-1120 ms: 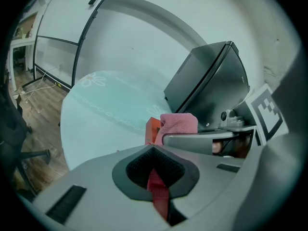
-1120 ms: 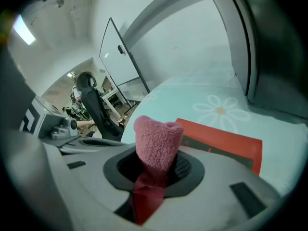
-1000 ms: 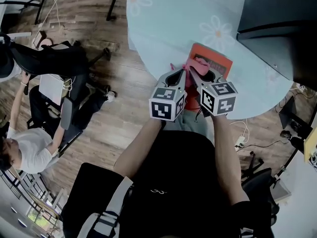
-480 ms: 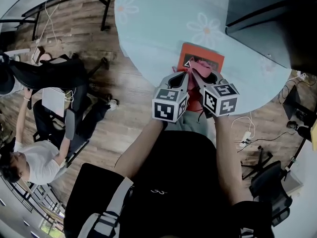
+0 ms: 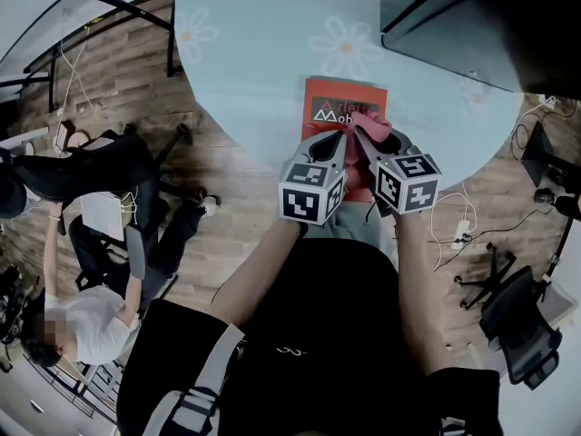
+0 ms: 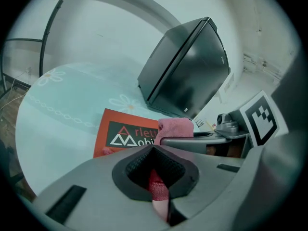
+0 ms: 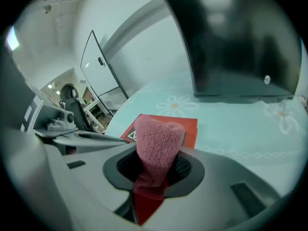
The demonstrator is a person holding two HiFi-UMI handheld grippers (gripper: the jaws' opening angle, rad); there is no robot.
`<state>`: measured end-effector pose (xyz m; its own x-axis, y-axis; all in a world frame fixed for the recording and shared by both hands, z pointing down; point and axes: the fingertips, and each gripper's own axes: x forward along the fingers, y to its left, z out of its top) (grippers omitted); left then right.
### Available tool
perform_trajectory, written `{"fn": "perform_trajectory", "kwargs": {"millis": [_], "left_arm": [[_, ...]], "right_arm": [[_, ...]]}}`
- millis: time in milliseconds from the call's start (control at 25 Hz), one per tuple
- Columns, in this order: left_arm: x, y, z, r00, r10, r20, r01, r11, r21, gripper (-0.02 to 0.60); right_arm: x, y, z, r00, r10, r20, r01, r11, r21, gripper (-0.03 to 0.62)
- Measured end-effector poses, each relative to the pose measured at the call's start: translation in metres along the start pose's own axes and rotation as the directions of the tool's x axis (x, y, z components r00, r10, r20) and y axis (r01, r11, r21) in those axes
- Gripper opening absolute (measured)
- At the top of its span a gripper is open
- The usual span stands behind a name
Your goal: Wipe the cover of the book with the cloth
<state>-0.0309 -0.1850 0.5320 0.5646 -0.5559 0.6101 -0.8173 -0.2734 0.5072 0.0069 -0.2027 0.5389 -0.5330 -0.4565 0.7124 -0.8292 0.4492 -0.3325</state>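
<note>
Cloth, pink and nubby, is gripped at two places. The right gripper is clamped on a bunched fold that stands up out of its jaws, and the left gripper is closed on a thinner strip of the same cloth. The two grippers are held side by side, close together, over the near part of the red book. The book lies flat on the round table, close to its near rim. The book's near edge is covered by the grippers and the cloth; its far edge and left edge are seen bare. Open tablecloth is seen beyond the book and to its left. Farther back on the right a black case stands on the table, apart from the book. Wooden floor is seen past the rim.
</note>
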Motion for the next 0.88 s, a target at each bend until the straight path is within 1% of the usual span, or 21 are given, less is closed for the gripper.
{"fn": "perform_trajectory", "kwargs": {"millis": [280, 520, 680, 760, 880], "left_arm": [[0.016, -0.026, -0.001, 0.998, -0.063, -0.031, 0.064, 0.997, 0.039, 0.014], [0.020, -0.039, -0.003, 0.995, -0.091, -0.045, 0.093, 0.994, 0.053, 0.014], [0.021, -0.039, -0.002, 0.995, -0.093, -0.040, 0.095, 0.994, 0.050, 0.012], [0.019, -0.037, 0.000, 0.996, -0.086, -0.032, 0.087, 0.996, 0.036, 0.014], [0.013, -0.027, 0.001, 0.998, -0.058, -0.011, 0.058, 0.998, -0.002, 0.014]], "right_arm": [[-0.018, -0.026, -0.007, 0.998, -0.062, 0.013, 0.061, 0.997, 0.049, 0.109], [-0.030, -0.040, -0.012, 0.995, -0.099, 0.016, 0.097, 0.993, 0.073, 0.109], [-0.037, -0.046, -0.015, 0.992, -0.123, 0.008, 0.122, 0.989, 0.081, 0.109], [-0.040, -0.047, -0.015, 0.992, -0.127, 0.003, 0.127, 0.989, 0.082, 0.109], [-0.047, -0.039, -0.007, 0.995, -0.100, 0.021, 0.098, 0.992, 0.080, 0.107]]}}
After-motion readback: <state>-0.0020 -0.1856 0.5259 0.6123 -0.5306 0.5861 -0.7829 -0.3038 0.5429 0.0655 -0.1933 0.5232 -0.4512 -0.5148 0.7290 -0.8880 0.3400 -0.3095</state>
